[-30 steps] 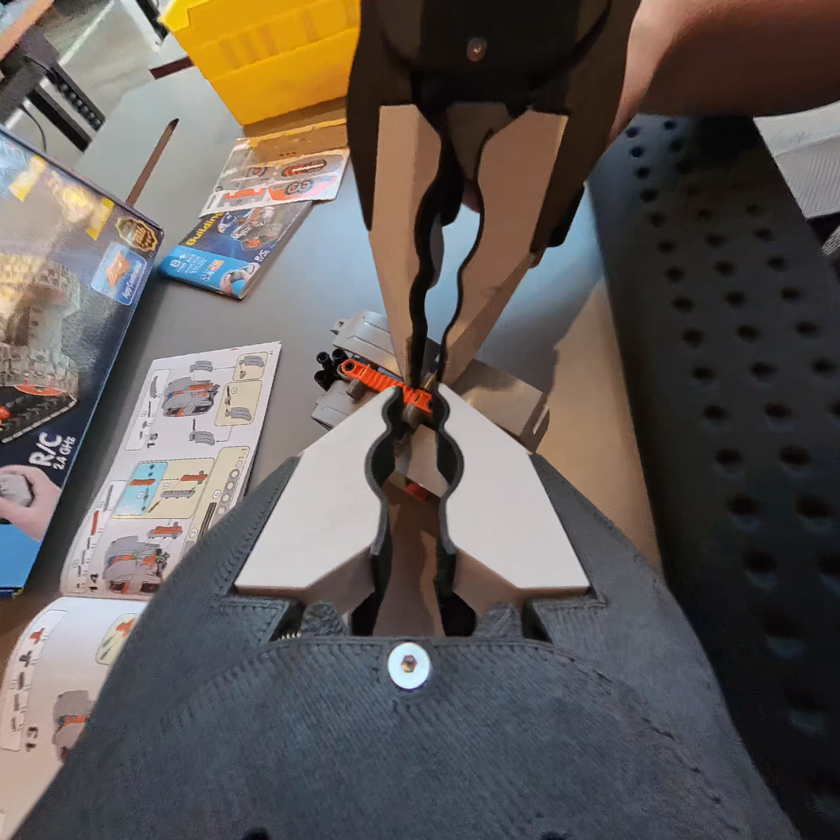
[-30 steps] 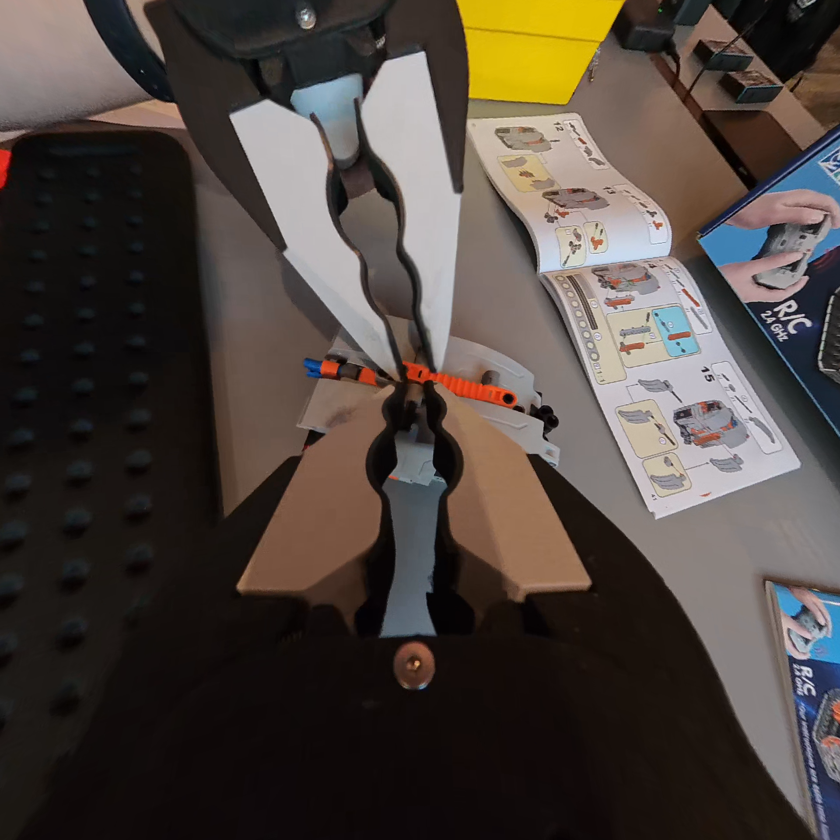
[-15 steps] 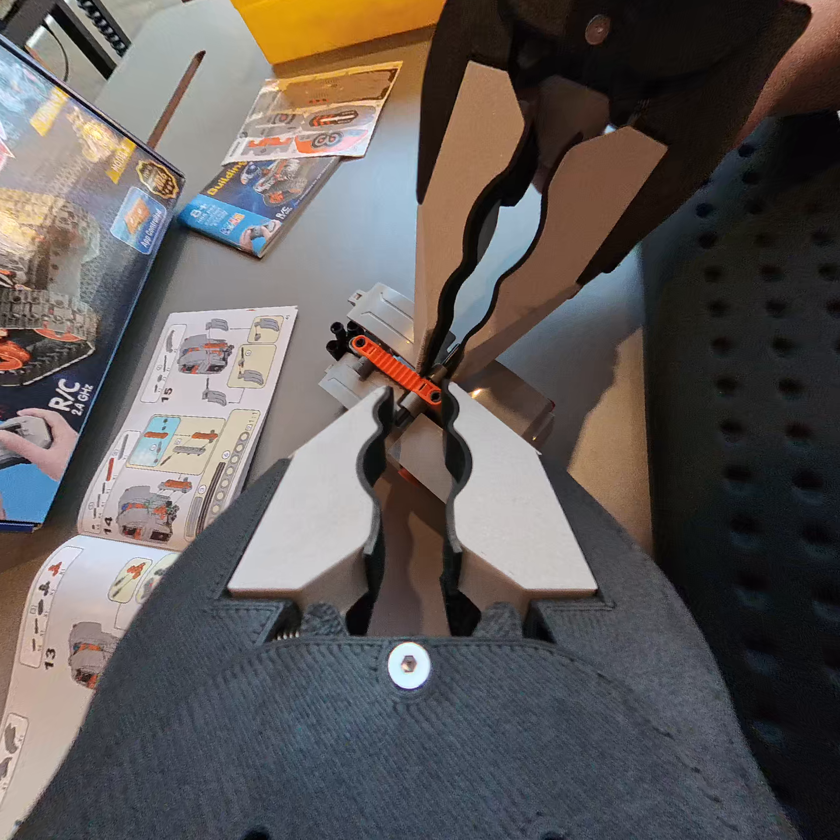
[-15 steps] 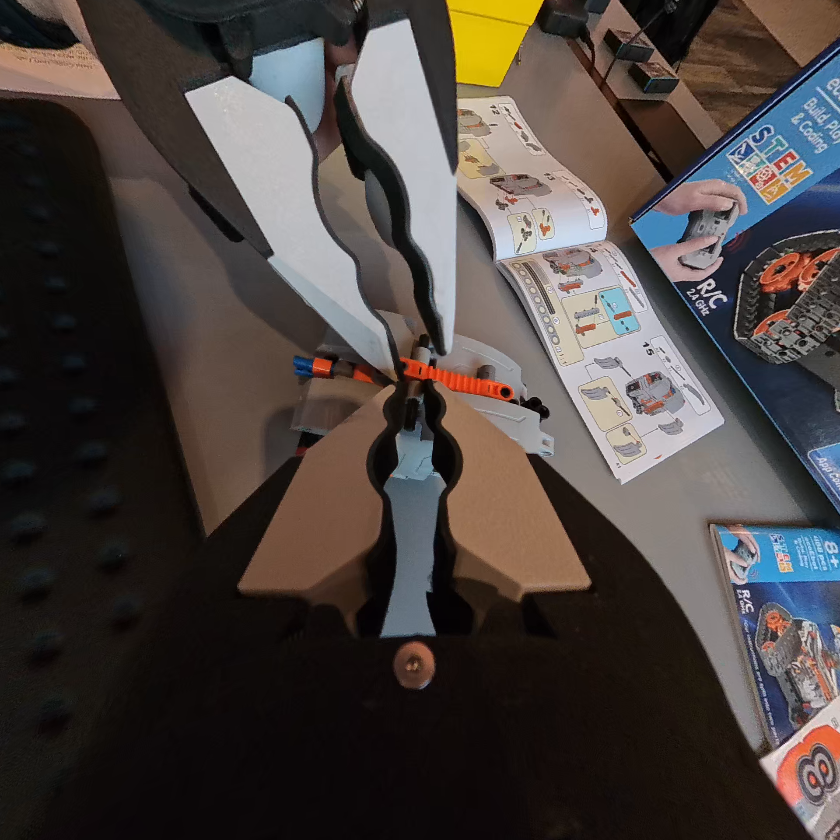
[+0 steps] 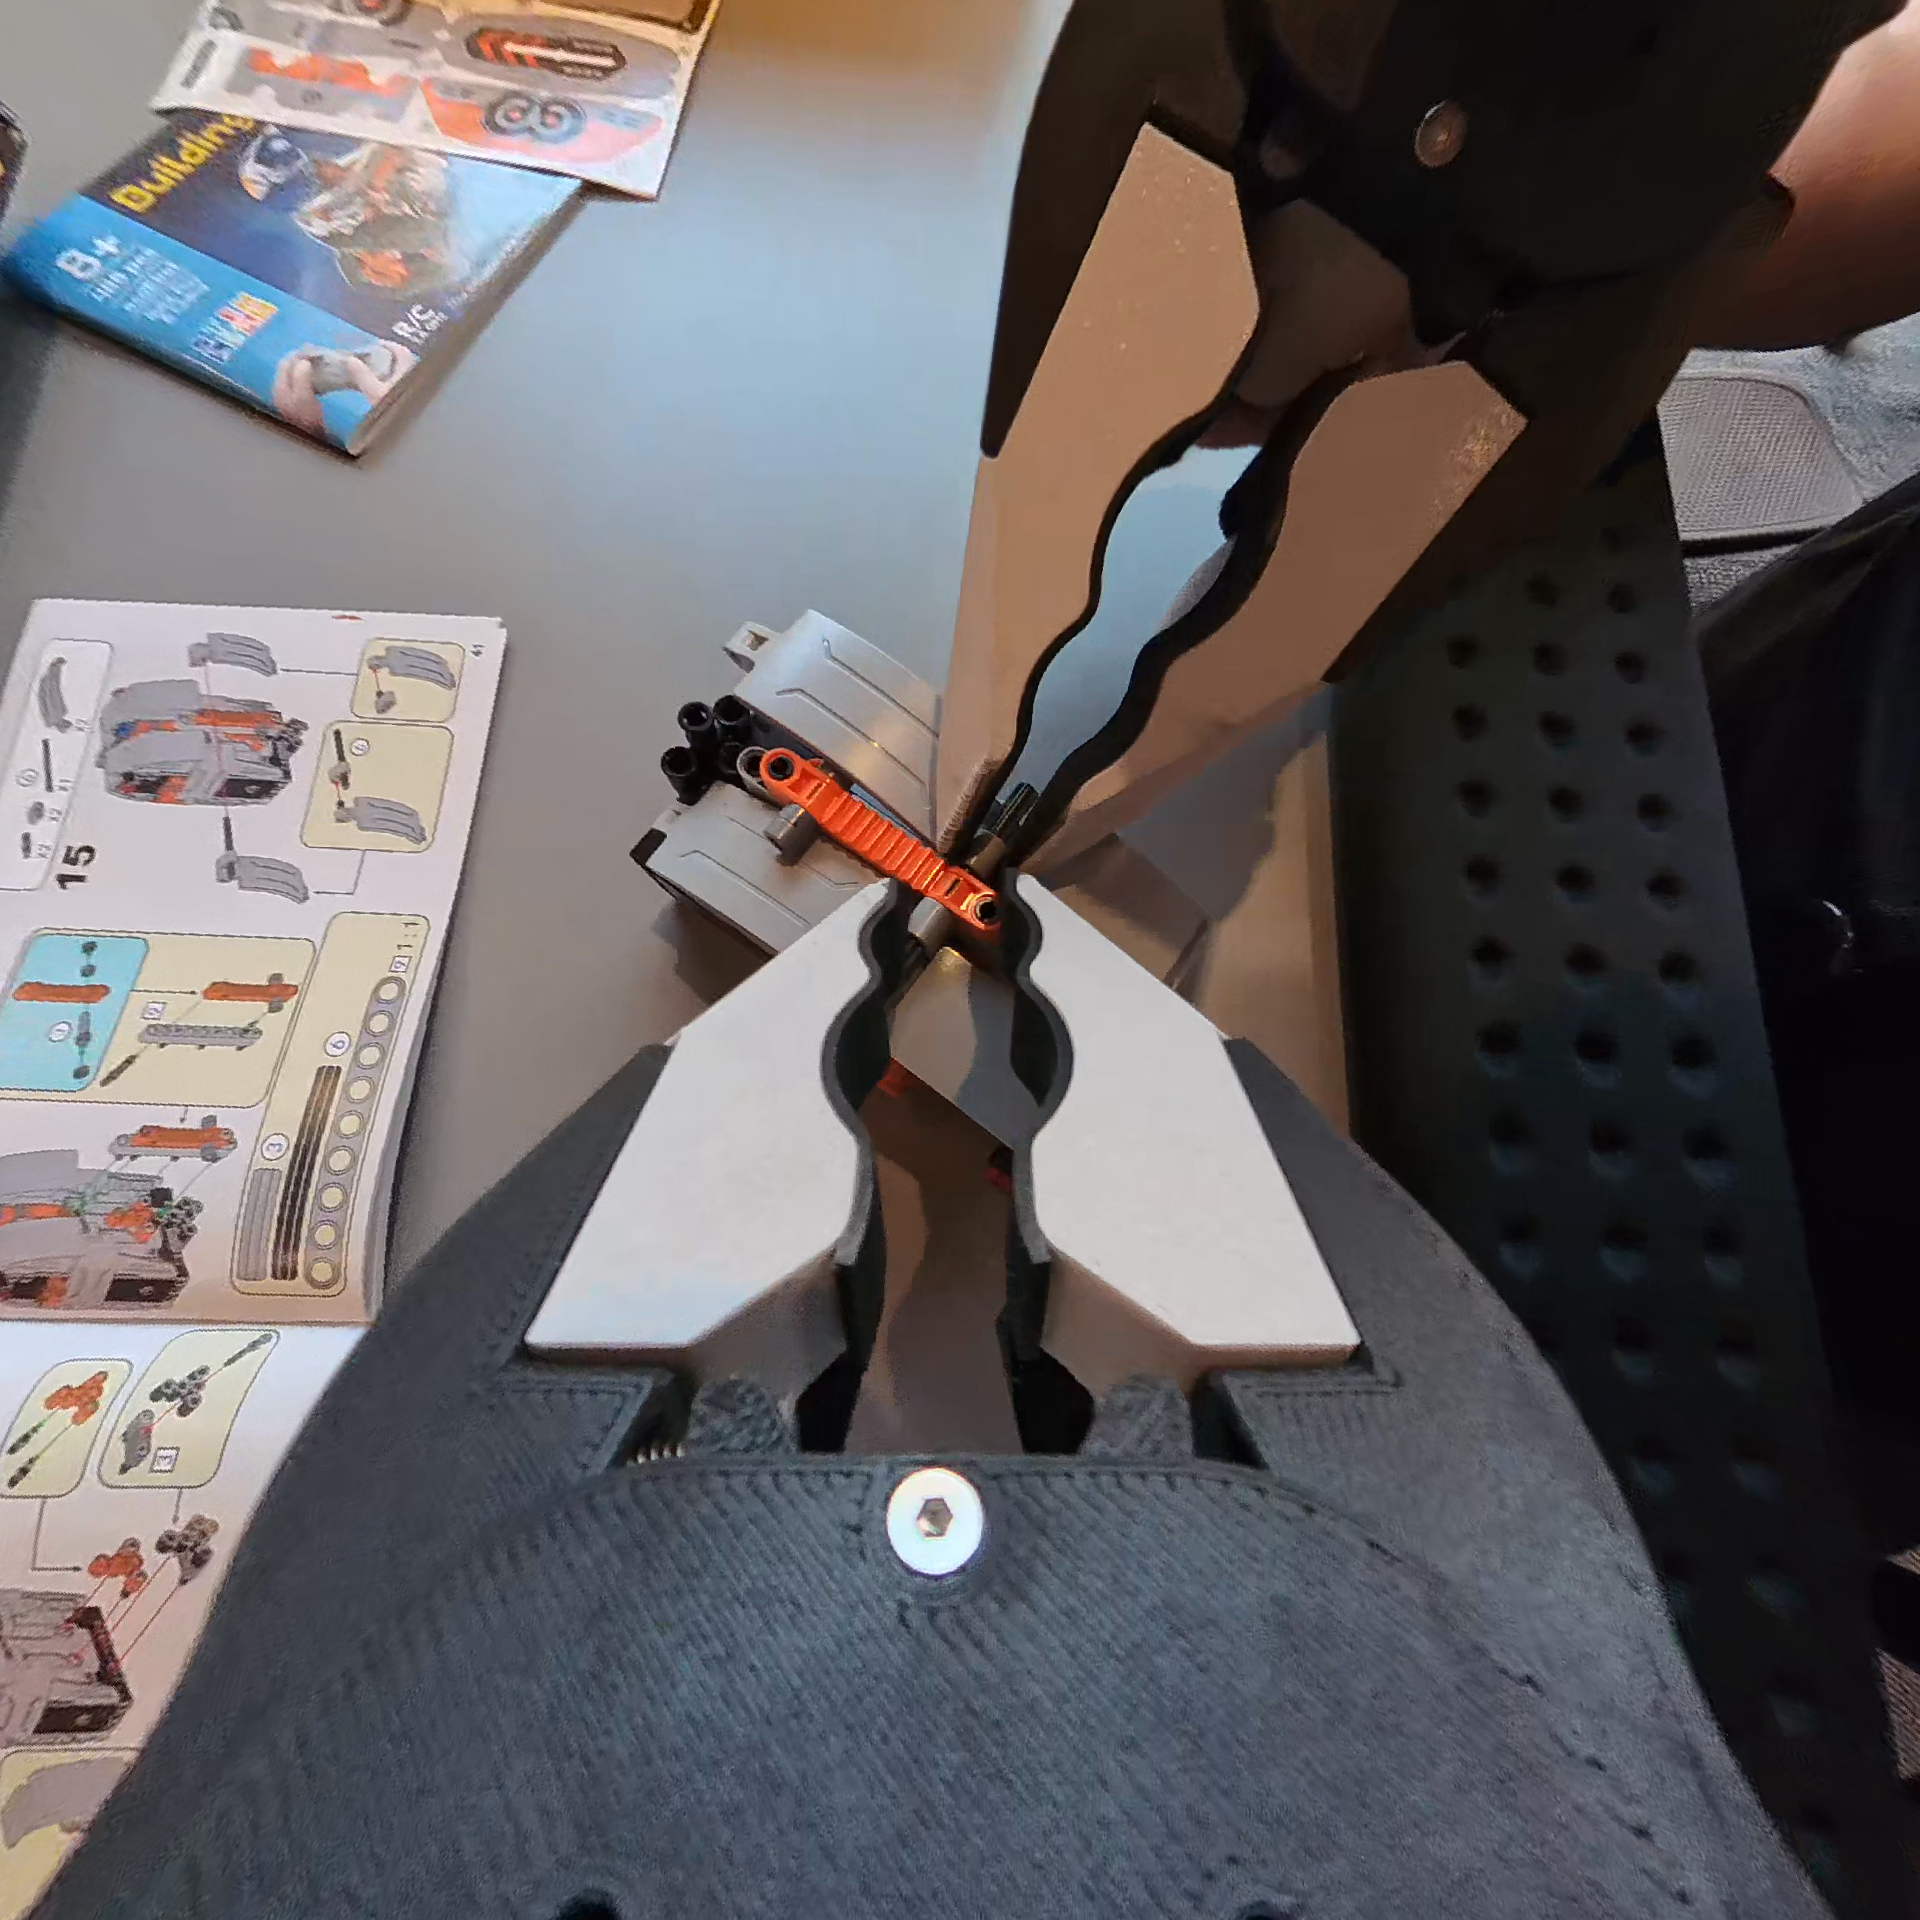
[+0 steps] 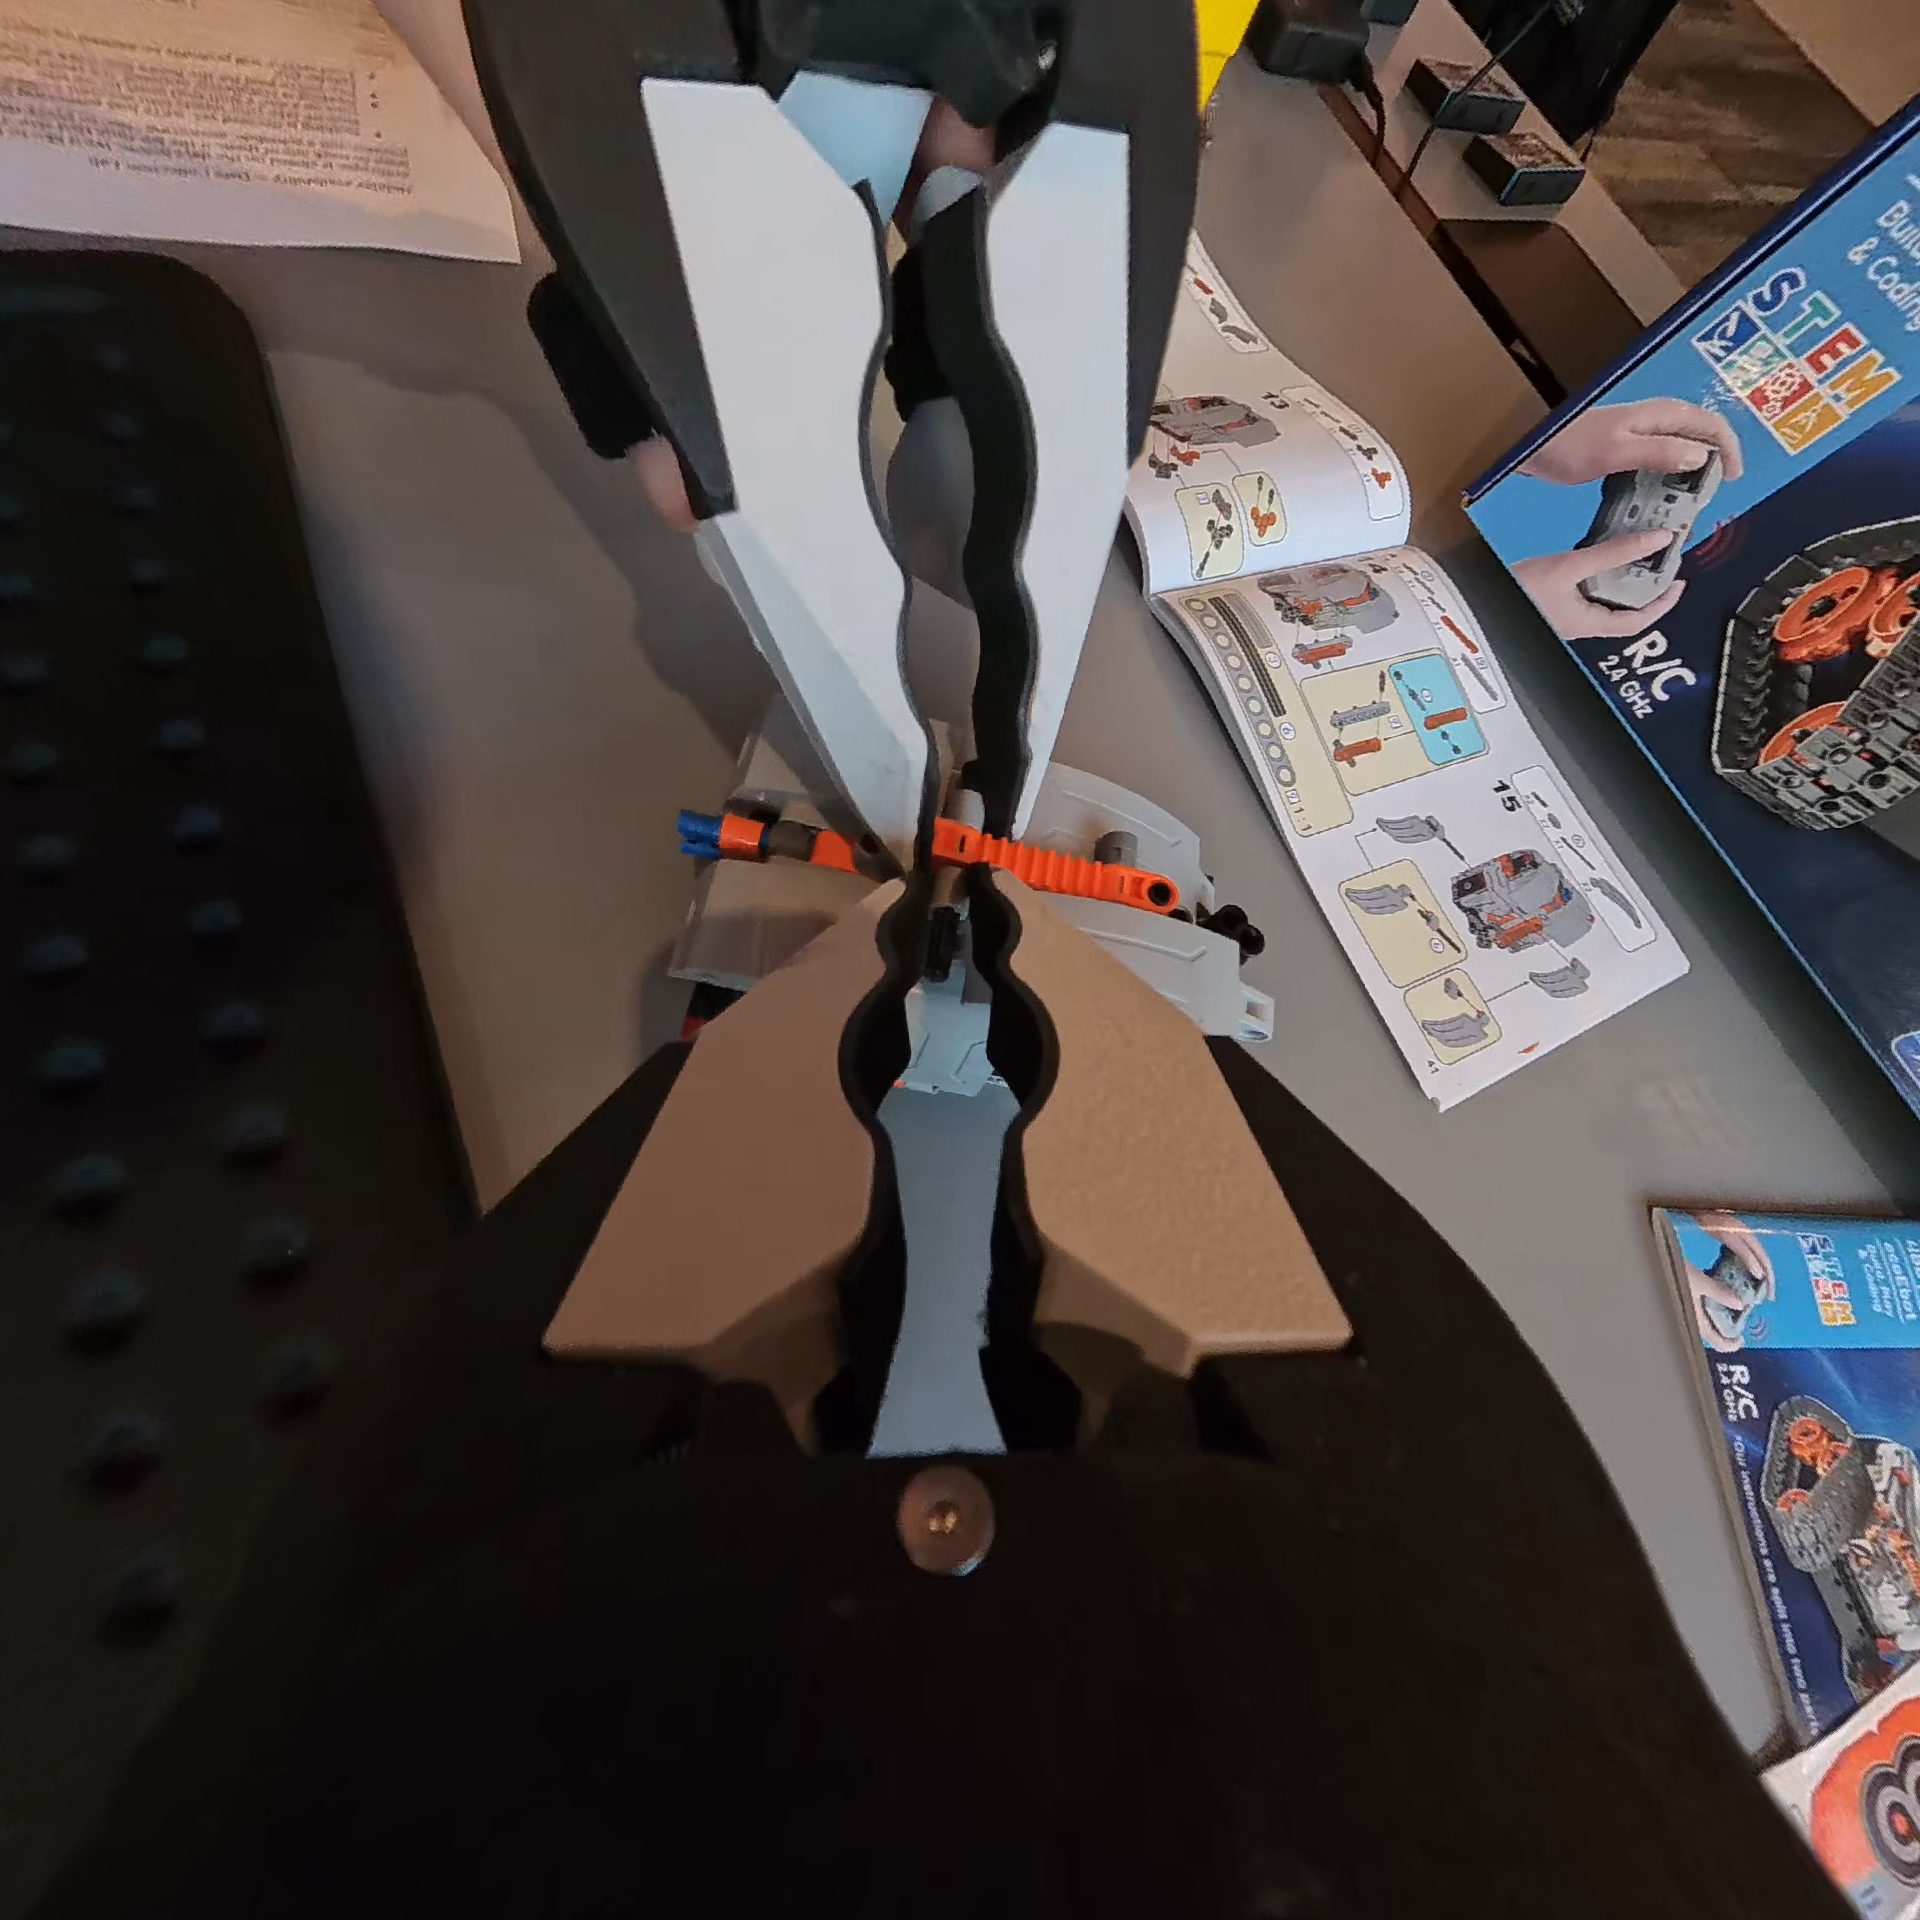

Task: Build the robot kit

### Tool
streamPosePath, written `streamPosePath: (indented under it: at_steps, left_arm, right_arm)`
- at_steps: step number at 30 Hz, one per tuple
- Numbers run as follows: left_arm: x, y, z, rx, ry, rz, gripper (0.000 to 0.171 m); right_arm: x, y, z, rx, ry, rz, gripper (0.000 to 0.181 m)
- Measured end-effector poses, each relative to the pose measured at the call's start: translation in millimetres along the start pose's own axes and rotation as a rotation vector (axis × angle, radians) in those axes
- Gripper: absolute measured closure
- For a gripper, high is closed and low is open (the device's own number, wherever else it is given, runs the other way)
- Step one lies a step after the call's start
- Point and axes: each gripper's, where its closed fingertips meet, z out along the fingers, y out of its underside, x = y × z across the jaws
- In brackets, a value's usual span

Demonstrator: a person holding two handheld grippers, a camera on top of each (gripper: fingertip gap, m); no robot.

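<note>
A grey brick model (image 5: 821, 686) lies on the grey table with an orange toothed beam (image 5: 873, 836) across its top. My left gripper (image 5: 948, 906) is shut around the near end of the beam, where a small grey-and-black axle pin (image 5: 992, 847) passes through. My right gripper (image 5: 1000, 826) comes down from above, its tips pinched on the black top of that pin. In the right wrist view my right gripper (image 6: 943, 902) grips the pin (image 6: 940, 925), and my left gripper (image 6: 961, 831) meets it tip to tip at the beam (image 6: 1049, 868). A blue-and-orange pin (image 6: 727, 834) sticks out of the model's left side.
An open instruction booklet (image 5: 239, 935) lies left of the model and also shows in the right wrist view (image 6: 1382, 748). A blue toy box (image 6: 1766, 582), a small blue booklet (image 5: 281, 270), a sticker sheet (image 5: 436, 83), a black studded mat (image 5: 1558, 935) and a printed sheet (image 6: 208, 135) surround the spot. The tips of both grippers are at nearly the same place.
Both grippers kept their tips at the beam's end. The right gripper leaned over to the right, and both cameras drew closer, so the yellow bin left view.
</note>
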Motion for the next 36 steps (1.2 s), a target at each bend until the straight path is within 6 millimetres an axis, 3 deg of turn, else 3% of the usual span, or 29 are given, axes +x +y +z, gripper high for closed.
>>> streamPosePath:
  at_steps: [8,36]
  left_arm:
    - [-1.4,0.3,0.9,-0.062,-0.031,-0.010,0.156]
    - [0.5,-0.9,2.7,-0.021,-0.041,-0.015,0.156]
  right_arm:
    - [1.0,1.9,-0.8,-0.086,-0.023,-0.019,0.174]
    - [1.7,4.1,-5.8,0.019,-0.019,-0.001,0.175]
